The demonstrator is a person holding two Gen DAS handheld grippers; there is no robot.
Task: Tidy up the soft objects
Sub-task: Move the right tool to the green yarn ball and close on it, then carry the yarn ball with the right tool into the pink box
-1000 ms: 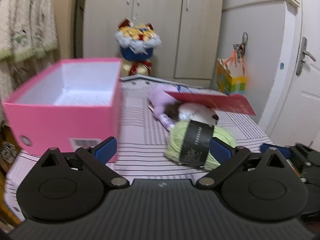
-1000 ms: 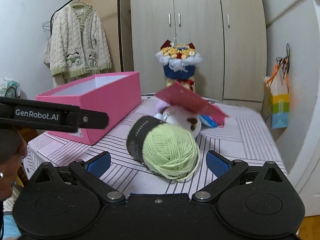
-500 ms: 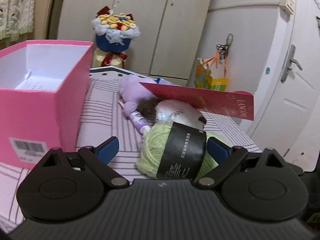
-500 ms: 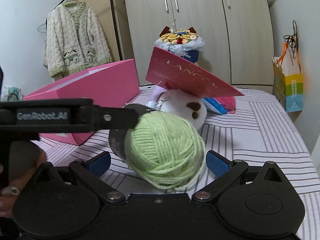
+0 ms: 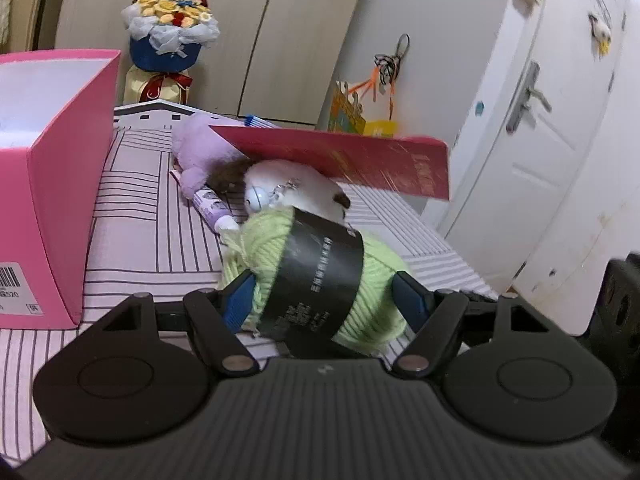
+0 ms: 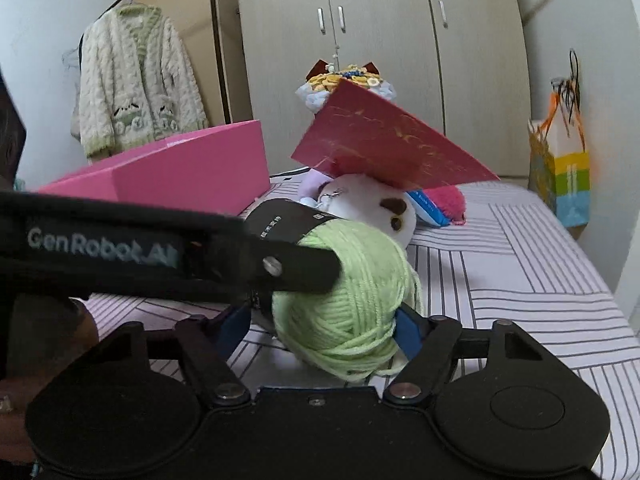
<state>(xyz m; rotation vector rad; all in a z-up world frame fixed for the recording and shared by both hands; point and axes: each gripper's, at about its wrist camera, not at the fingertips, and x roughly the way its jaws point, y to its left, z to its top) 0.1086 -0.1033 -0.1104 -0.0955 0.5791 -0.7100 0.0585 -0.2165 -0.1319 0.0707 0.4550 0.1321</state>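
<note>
A light green yarn ball (image 5: pixel 376 268) with a black paper band lies on the striped table cloth (image 6: pixel 500 272). My left gripper (image 5: pixel 322 300) straddles it across the band, jaws closing, both blue pads touching the yarn. My right gripper (image 6: pixel 322 326) comes at one end of the yarn ball (image 6: pixel 360 280), jaws closing too, pads against its sides. The left gripper's finger (image 6: pixel 280 266) crosses the top of the ball. Behind it lie a white plush (image 5: pixel 296 188) and a purple plush (image 5: pixel 204 148) under a red card (image 5: pixel 340 156). An open pink box (image 5: pixel 52 200) stands at the left.
A purple tube (image 5: pixel 212 208) lies by the plush toys. A pink fluffy item (image 6: pixel 444 200) and a blue packet (image 6: pixel 428 208) sit behind the white plush. A bouquet (image 5: pixel 168 32), wardrobe, hanging cardigan (image 6: pixel 132 80), gift bag (image 6: pixel 568 184) and door (image 5: pixel 540 140) surround the table.
Both grippers came forward and down onto the yarn ball. Their jaws narrowed from wide apart until the pads met the yarn.
</note>
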